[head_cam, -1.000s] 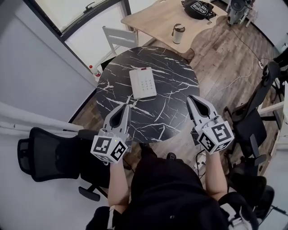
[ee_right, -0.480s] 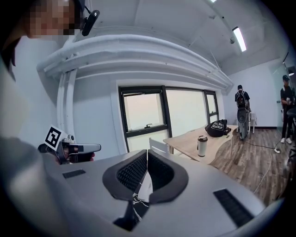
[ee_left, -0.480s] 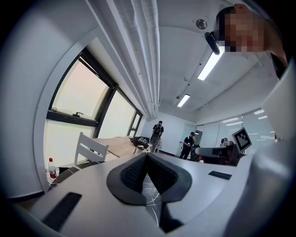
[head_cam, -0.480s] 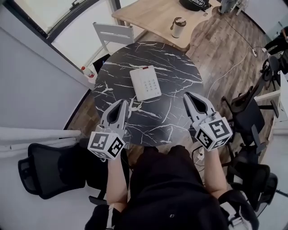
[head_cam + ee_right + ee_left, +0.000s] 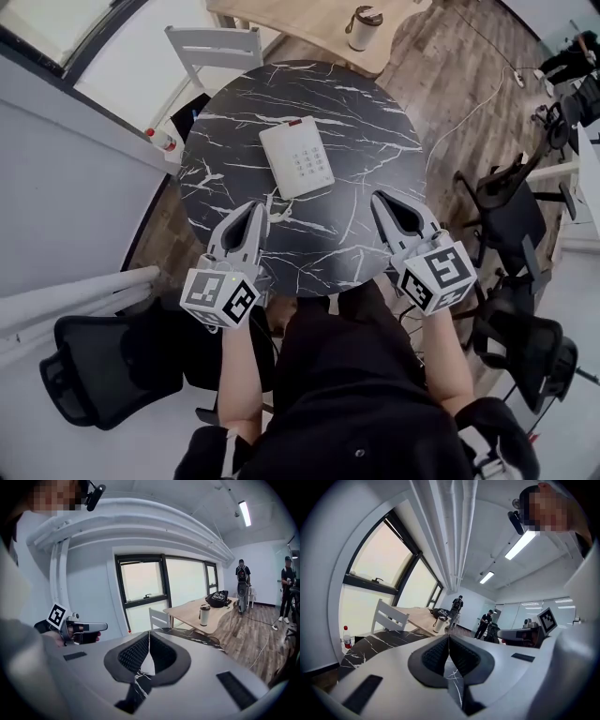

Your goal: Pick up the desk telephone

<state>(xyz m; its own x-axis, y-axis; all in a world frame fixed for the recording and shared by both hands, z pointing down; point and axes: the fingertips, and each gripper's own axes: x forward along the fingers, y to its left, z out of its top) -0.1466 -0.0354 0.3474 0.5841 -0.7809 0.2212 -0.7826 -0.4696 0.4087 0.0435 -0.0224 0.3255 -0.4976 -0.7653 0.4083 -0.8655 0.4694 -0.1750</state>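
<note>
Lying apart, desk telephone [image 5: 296, 161] beyond left hand-held gripper [image 5: 254, 206] and right hand-held gripper [image 5: 379, 198], both closed, empty.

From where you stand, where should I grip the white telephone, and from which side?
Probably its long side edges: the telephone lies flat, short end toward you. Open the shut left tongs and right tongs, one per side.

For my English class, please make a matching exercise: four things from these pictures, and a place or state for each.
1 desk telephone
2 travel mug
3 left gripper
4 white chair

A on the wooden table
B shut, holding nothing
C at the marble table's far side
D flat on the marble table

Pairs: 1-D, 2-A, 3-B, 4-C
</note>
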